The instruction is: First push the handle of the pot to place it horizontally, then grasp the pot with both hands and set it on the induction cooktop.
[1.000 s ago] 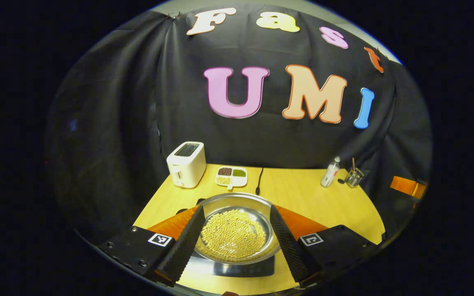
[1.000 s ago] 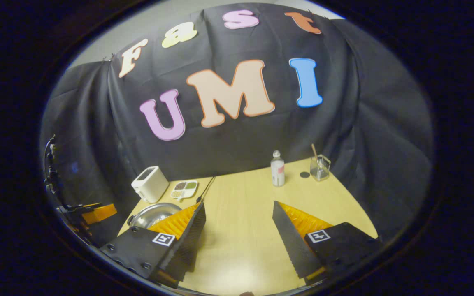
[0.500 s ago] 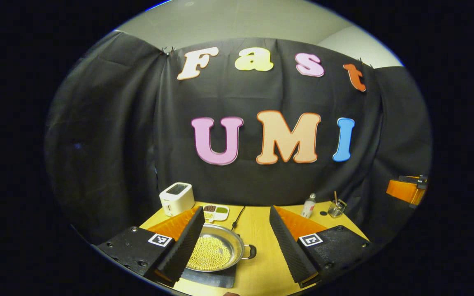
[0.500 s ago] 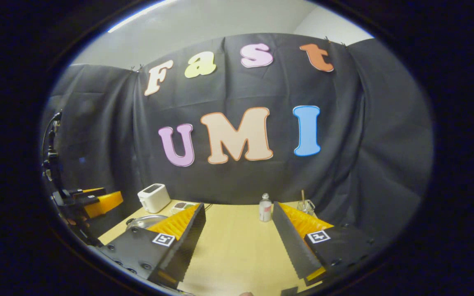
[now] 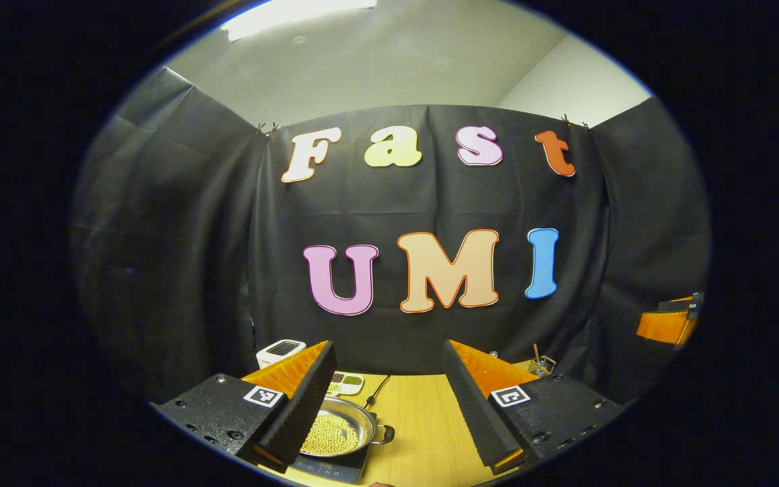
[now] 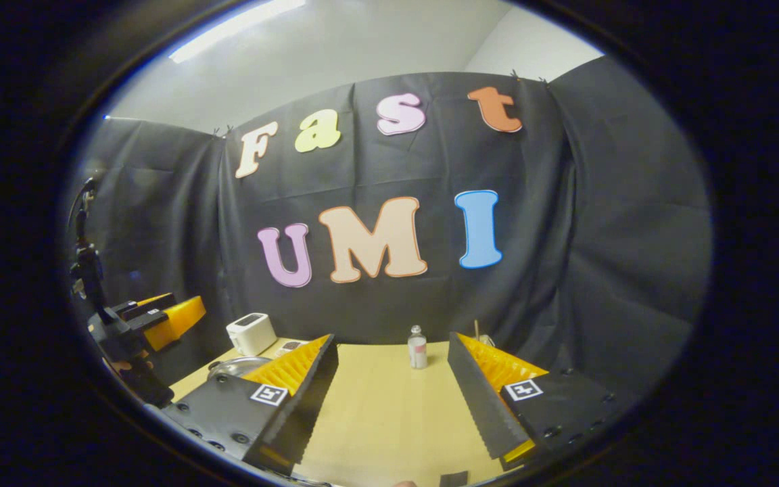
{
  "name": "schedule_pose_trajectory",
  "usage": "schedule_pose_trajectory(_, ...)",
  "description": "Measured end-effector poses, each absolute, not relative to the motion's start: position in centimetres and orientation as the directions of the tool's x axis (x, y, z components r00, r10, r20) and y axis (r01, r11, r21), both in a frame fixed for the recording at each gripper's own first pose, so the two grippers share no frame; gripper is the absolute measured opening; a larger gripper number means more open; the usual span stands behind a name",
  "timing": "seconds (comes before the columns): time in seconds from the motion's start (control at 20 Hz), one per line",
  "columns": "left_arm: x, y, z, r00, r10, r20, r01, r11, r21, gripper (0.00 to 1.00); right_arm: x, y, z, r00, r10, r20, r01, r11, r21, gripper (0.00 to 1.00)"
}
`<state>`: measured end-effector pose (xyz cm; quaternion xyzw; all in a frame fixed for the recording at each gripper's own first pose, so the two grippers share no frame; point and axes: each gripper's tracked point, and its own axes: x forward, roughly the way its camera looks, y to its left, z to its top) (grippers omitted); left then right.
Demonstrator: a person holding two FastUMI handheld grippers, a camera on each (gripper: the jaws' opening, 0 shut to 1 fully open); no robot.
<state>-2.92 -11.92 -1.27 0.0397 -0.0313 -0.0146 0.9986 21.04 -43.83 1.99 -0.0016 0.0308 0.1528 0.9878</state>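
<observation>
We see the round, shallow stainless-steel pot (image 5: 335, 433), filled with small yellow beans, already sitting on the flat black induction cooktop (image 5: 328, 465) at the near left of the pale wooden worktop (image 5: 423, 433), one of its side handles pointing to the right, roughly level. Our left hand-held gripper (image 5: 386, 433) hangs above and behind the pot with its jaws spread wide and nothing between them; the pot lies well below its left finger and apart from it. Our right hand-held gripper (image 6: 393, 433) is likewise wide open and empty over the bare middle of the worktop, and in its view the pot's rim (image 6: 234, 367) peeks out behind its left finger. Farther back stand a white toaster (image 5: 280, 350), a small white divided dish of grains (image 5: 345, 383), a clear plastic bottle (image 6: 417, 348) and a glass jar with sticks (image 5: 538, 365). We judge the placing step done, since the pot rests squarely on the cooktop and neither gripper touches it. What is left, as we read it, is only to draw both grippers clear, jaws open, without catching the pot's handle or the black cable (image 5: 377, 390) behind it
</observation>
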Motion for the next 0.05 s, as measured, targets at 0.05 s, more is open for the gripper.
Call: schedule_pose_trajectory(0.05,-3.10,-12.22,-1.80,0.998,-0.036,0.051,0.032,0.996,0.082,0.96,20.81,-44.19,2.15,0.954,0.295,-0.058,-0.295,0.955,0.008,0.92)
